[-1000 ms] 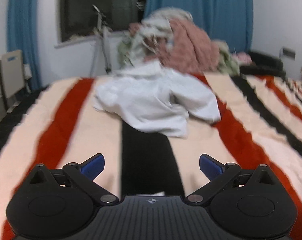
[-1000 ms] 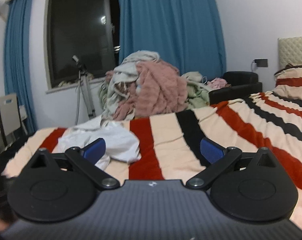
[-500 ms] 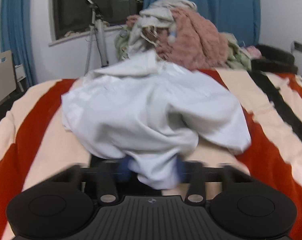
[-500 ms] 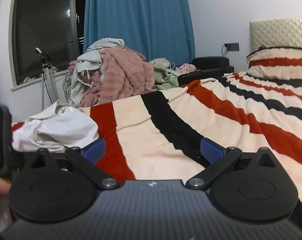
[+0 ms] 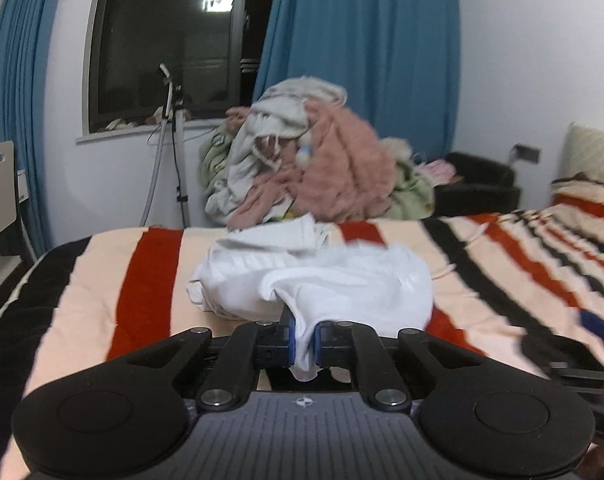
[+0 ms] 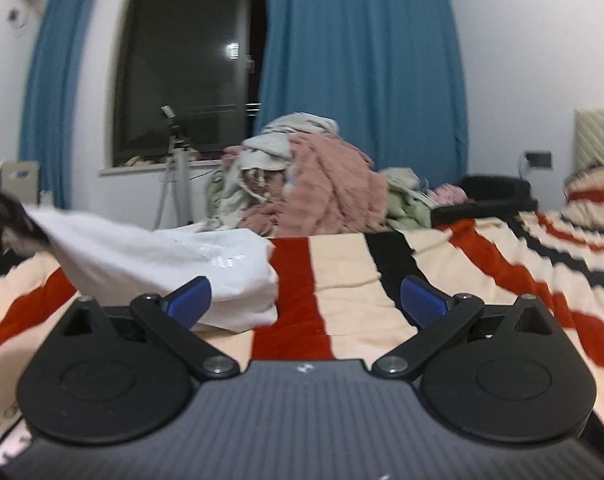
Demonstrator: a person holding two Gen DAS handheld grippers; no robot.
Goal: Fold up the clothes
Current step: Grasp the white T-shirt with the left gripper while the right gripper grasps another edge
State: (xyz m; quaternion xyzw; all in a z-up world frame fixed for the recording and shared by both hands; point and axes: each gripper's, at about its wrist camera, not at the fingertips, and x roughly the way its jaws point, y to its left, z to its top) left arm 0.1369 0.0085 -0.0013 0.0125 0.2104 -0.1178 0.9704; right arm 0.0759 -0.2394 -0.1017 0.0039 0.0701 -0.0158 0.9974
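Note:
A crumpled white garment lies on the striped bed. My left gripper is shut on a fold of its near edge, and the cloth bunches up between the blue pads. In the right wrist view the same white garment is stretched up toward the left edge, where the other gripper shows as a dark blur. My right gripper is open just to the right of the cloth, low over the bedspread, with nothing between its fingers. A blue pad of the right gripper shows blurred at the right edge of the left wrist view.
The bedspread has red, black and cream stripes. Behind the bed's far edge stands a tall heap of pink, grey and green clothes. A tripod stands by the dark window. A black armchair and striped pillows sit at the right.
My left gripper moved up to the white garment, closed on its near edge and lifted it. My right gripper has swung back toward the garment and stays open.

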